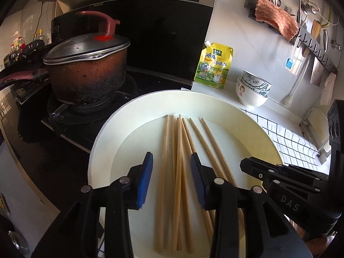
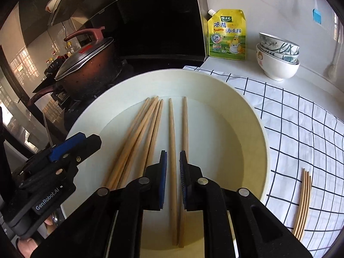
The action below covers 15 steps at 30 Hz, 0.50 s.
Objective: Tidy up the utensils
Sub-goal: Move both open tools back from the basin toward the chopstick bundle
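Note:
Several wooden chopsticks (image 1: 178, 172) lie in a large cream basin (image 1: 103, 133). My left gripper (image 1: 172, 161) is open above them, its blue pads (image 1: 145, 180) straddling a few sticks without touching. In the right wrist view the same basin (image 2: 247, 116) holds a bunch of chopsticks (image 2: 137, 137) at left and two apart at right. My right gripper (image 2: 173, 161) is open but narrow, its pads on either side of one single chopstick (image 2: 172, 142). The left gripper (image 2: 71, 146) also shows at the left rim. Three more chopsticks (image 2: 304, 202) lie on the checked cloth (image 2: 301, 129).
A sooty pot (image 1: 86, 73) with a lid stands on the stove to the left. A yellow seasoning pouch (image 1: 214, 66) leans on the wall. Stacked bowls (image 1: 253, 90) stand at the back right. A wall rack (image 1: 301, 36) holds utensils and an orange cloth.

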### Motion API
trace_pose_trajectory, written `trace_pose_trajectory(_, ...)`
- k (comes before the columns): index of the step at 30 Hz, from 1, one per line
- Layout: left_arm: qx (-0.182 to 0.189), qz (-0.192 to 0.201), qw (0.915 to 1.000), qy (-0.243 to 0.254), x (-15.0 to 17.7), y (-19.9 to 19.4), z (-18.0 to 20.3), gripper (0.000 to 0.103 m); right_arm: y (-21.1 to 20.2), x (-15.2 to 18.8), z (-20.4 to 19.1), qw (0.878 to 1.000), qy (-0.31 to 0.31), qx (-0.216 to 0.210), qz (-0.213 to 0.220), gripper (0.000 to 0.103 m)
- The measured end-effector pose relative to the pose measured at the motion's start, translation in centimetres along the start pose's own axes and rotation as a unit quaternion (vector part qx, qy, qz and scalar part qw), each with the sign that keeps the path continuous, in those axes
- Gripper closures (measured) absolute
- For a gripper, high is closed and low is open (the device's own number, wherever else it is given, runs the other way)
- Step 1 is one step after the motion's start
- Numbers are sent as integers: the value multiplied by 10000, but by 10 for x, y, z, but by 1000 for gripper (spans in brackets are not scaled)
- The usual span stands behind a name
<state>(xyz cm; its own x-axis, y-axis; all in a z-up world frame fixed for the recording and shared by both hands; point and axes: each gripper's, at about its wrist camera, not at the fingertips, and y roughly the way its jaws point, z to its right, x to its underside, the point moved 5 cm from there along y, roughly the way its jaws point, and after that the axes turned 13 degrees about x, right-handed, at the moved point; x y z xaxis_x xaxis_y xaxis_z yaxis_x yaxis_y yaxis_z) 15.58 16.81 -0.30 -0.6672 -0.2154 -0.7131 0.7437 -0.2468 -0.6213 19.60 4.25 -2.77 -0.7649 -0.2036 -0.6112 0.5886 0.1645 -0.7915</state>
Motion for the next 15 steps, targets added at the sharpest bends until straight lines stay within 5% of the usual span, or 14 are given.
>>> trace_pose_trajectory(15,137,-85,9999,-1,20,-15,17,63,-28,26,21,9997,234,-6,106,92)
